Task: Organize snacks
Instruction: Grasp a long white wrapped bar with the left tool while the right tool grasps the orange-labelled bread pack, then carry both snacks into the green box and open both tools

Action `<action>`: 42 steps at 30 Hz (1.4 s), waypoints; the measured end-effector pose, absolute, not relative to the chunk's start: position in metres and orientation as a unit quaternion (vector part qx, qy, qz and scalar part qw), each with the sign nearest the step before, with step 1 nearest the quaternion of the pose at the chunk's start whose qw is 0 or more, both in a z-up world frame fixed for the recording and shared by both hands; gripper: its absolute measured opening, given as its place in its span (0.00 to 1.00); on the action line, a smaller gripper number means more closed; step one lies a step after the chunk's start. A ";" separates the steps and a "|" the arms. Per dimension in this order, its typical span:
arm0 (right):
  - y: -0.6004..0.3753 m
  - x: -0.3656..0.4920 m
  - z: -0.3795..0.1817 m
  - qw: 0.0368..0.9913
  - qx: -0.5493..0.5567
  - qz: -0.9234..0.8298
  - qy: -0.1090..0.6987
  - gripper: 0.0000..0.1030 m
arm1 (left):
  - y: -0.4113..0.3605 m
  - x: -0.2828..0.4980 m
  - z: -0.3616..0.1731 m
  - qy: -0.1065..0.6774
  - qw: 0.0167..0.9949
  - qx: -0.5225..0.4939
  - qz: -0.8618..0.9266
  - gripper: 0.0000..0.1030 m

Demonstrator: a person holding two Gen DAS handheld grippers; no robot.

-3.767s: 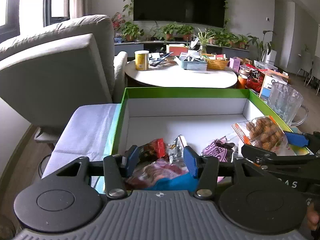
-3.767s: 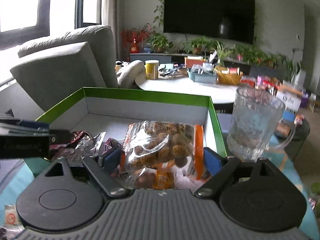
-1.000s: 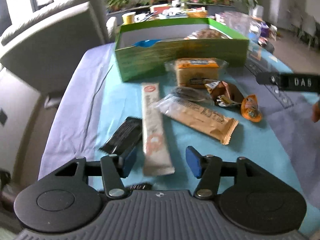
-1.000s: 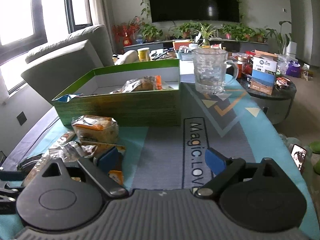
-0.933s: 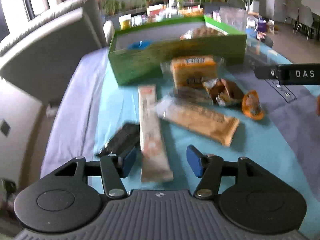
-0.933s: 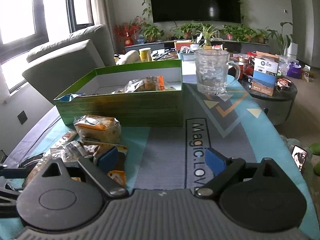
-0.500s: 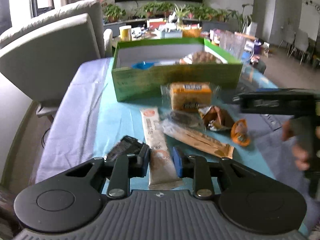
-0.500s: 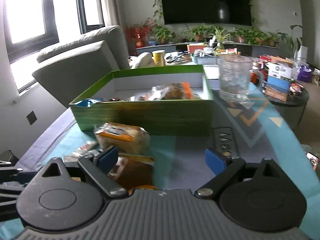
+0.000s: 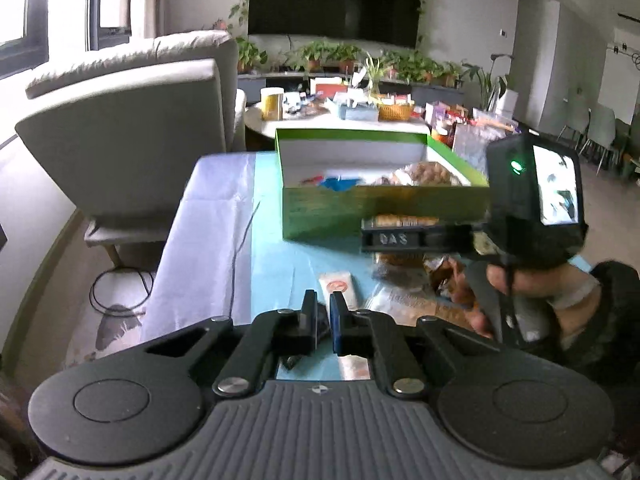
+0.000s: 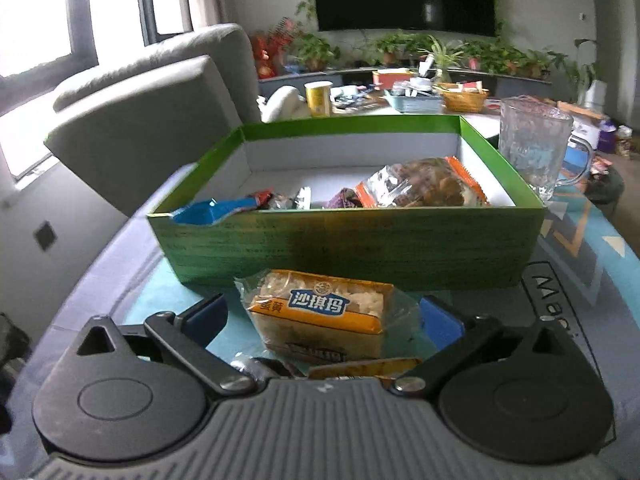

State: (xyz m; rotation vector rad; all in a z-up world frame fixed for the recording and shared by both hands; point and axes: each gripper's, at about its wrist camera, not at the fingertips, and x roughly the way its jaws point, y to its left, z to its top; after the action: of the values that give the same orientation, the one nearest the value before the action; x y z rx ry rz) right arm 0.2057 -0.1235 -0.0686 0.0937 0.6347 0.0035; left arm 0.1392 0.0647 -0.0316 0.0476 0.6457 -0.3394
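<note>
The green box (image 10: 352, 248) stands on the teal cloth and holds a nut bag (image 10: 424, 188), a blue packet (image 10: 212, 210) and small wrappers. In front of it lies an orange-labelled cake packet (image 10: 320, 316). My right gripper (image 10: 324, 318) is open and straddles that packet, with its pads clear of the wrapper. My left gripper (image 9: 323, 316) has closed to a thin slit on a dark edge, apparently the black packet (image 9: 292, 362). The white stick packet (image 9: 338, 288) lies just behind its right finger. The green box (image 9: 384, 204) also shows in the left wrist view.
A glass mug (image 10: 532, 148) stands right of the box. A hand (image 9: 520, 280) holding the right gripper's body (image 9: 536, 200) crosses over a tan bar (image 9: 404, 304) and a brown wrapper (image 9: 448, 276). A grey armchair (image 9: 132, 132) and a cluttered round table (image 9: 340, 120) lie beyond.
The left jaws went from wide open around the white stick to nearly shut, and that gripper lifted. The right gripper slid left until the cake packet sat between its fingers.
</note>
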 end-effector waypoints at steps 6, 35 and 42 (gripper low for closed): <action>-0.117 0.219 -0.084 0.937 0.022 -0.032 0.347 0.60 | 0.057 0.148 -0.052 0.341 0.924 0.004 -0.172 0.39; -0.192 0.160 -0.046 0.967 0.067 -0.002 0.244 0.59 | 0.006 0.158 -0.061 0.349 0.924 0.052 -0.146 0.09; -0.202 0.152 -0.035 0.974 0.071 0.004 0.215 0.59 | 0.006 0.152 -0.026 0.294 0.944 0.053 -0.140 0.09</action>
State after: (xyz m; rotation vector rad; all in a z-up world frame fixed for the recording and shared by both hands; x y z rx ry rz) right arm 0.1522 -0.2024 -0.0351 0.1432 0.4327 0.0079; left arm 0.1515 0.0060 -0.0263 0.1085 0.6001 -0.2861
